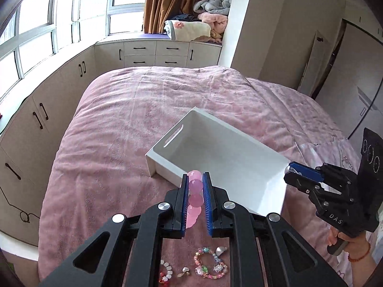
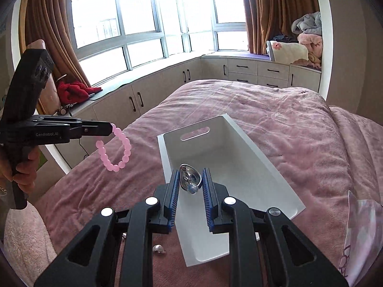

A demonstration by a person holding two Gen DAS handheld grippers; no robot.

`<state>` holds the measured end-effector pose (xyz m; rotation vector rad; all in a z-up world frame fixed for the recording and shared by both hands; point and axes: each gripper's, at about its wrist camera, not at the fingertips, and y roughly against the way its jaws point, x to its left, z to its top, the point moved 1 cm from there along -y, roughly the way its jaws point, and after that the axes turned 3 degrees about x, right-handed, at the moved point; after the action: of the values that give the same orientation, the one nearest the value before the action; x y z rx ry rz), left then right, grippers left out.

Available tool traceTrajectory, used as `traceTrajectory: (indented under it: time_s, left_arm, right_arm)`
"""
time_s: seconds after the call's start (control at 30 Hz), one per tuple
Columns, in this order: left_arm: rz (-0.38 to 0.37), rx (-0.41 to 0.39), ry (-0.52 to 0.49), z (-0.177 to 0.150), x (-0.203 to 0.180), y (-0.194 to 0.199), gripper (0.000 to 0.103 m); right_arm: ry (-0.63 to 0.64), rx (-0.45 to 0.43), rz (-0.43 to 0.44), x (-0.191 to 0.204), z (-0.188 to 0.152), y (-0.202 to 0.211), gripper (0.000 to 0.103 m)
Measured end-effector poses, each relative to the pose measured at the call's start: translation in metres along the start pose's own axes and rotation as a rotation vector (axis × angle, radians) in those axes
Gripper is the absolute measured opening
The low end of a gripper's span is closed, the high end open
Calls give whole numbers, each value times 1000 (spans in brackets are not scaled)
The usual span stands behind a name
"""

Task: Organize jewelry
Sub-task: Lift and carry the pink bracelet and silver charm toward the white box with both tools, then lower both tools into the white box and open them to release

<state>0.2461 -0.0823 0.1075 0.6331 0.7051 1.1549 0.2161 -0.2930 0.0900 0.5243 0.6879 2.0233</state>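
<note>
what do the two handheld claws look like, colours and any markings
Both are matte black with blue ribbed pads and silver pivot bolts. The left claw carries white "GenRobot.AI" lettering; the right claw reads "DAS", with three ringed circles on its upright block. The right hand wears a red bead bracelet.

1. White letters "DAS" are printed on the black body of the right gripper (image 1: 287, 170).
2. "GenRobot.AI" is printed on the black side of the left gripper (image 2: 112, 127).

White box (image 1: 229, 157) on the bed (image 1: 124, 119); loose jewelry (image 1: 208, 263) before it.
</note>
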Motion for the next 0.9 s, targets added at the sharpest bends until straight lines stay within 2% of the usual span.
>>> traceTrajectory:
  time_s: [0.17,0.3,0.47,0.6,0.83,0.9]
  left_arm:
    - [-84,23,14,42,-21,-39,17]
    - [-54,74,-11,55,-37,-88,17]
    - [-13,159,-50,52,-48,-152,17]
    - [-2,211,-56,44,-51,-183,17]
    - [44,270,-75,29,-50,-211,18]
    - [49,268,-66,27,-46,-208,23]
  right_arm:
    - [8,37,-39,-30,4,-14,20]
    - [12,111,-50,-47,2,-38,20]
    - [22,211,-71,-61,-5,-77,20]
    - [43,284,-74,-61,-15,-106,20]
    - [77,326,-71,-48,-23,-129,21]
    - [85,325,-76,-44,-23,-130,31]
